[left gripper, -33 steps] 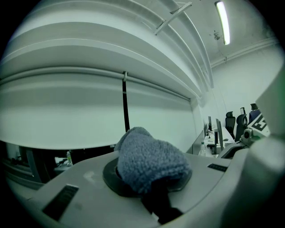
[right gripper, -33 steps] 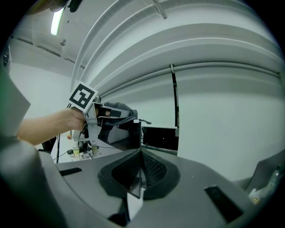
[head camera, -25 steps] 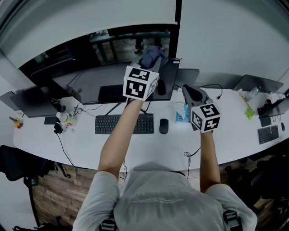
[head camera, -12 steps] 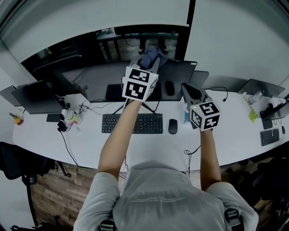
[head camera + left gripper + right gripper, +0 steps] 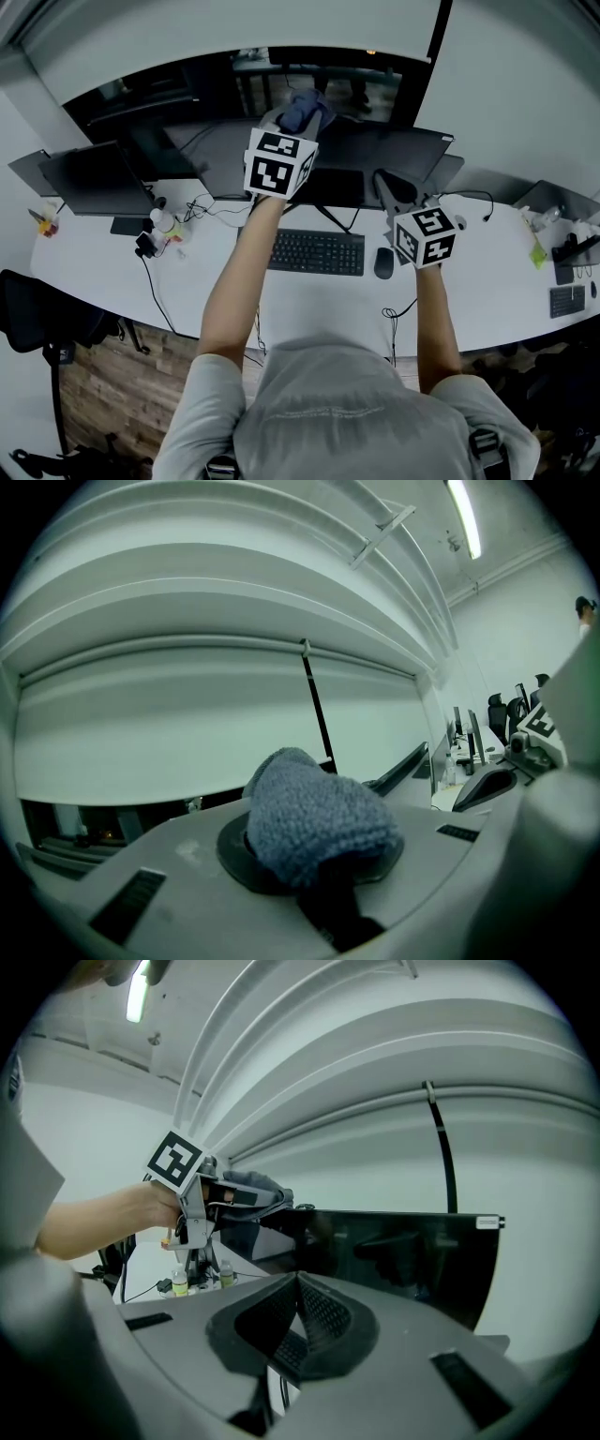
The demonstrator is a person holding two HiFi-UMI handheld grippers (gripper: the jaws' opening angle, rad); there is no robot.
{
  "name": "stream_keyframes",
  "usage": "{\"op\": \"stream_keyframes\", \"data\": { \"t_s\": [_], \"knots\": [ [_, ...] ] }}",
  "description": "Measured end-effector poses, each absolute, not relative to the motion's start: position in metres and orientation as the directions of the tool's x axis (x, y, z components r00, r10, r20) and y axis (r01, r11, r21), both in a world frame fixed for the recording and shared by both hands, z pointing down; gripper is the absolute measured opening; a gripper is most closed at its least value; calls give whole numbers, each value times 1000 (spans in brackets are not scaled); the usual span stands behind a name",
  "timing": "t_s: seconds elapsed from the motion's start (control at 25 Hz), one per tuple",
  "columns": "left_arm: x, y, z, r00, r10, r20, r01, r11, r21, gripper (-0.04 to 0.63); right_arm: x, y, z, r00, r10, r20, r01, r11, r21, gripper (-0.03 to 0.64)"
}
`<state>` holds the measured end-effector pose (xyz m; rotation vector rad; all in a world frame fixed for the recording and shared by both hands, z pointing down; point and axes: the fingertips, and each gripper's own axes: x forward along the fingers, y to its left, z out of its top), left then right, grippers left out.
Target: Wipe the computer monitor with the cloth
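The computer monitor (image 5: pixel 375 155) stands dark at the back of the white desk (image 5: pixel 309 309); the right gripper view shows its glossy screen (image 5: pixel 403 1260). My left gripper (image 5: pixel 298 117) is raised at the monitor's upper edge, left of its middle, shut on a blue-grey cloth (image 5: pixel 302 106). In the left gripper view the cloth (image 5: pixel 314 813) bulges out of the left gripper (image 5: pixel 314 860) and hides the fingertips. My right gripper (image 5: pixel 389 185) hovers lower, in front of the screen's right part. Its jaws meet with nothing between them in the right gripper view (image 5: pixel 298 1293), which also shows the cloth (image 5: pixel 253 1188).
A black keyboard (image 5: pixel 316 251) and a mouse (image 5: pixel 382 263) lie on the desk below the monitor. A second screen (image 5: pixel 94 178) stands at the left, with small bottles (image 5: pixel 164 225) and cables beside it. A black chair (image 5: pixel 37 323) is at the lower left.
Both grippers have shifted left along the desk: the cloth moved from over the monitor's right part toward its middle, and the right gripper came closer to the mouse.
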<state>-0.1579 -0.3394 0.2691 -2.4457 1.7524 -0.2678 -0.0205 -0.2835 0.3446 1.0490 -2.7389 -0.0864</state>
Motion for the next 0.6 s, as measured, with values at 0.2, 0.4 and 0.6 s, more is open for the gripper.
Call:
{"op": "stream_keyframes", "data": {
  "t_s": [0.2,0.4,0.6],
  "knots": [
    [-215,-330,270,272,-960,66,-942,-279,-187,52,-64,-278,349,-750,-638,173,-624,770,132,3],
    [-281,-322,272,250,-965,76,-952,-259,-164,52,-109,-271,356,-764,-623,167,-612,782,119,3],
    [-355,-309,272,195,-977,86,-966,-206,-155,52,-144,-263,361,-772,-616,158,-608,787,104,3]
  ]
}}
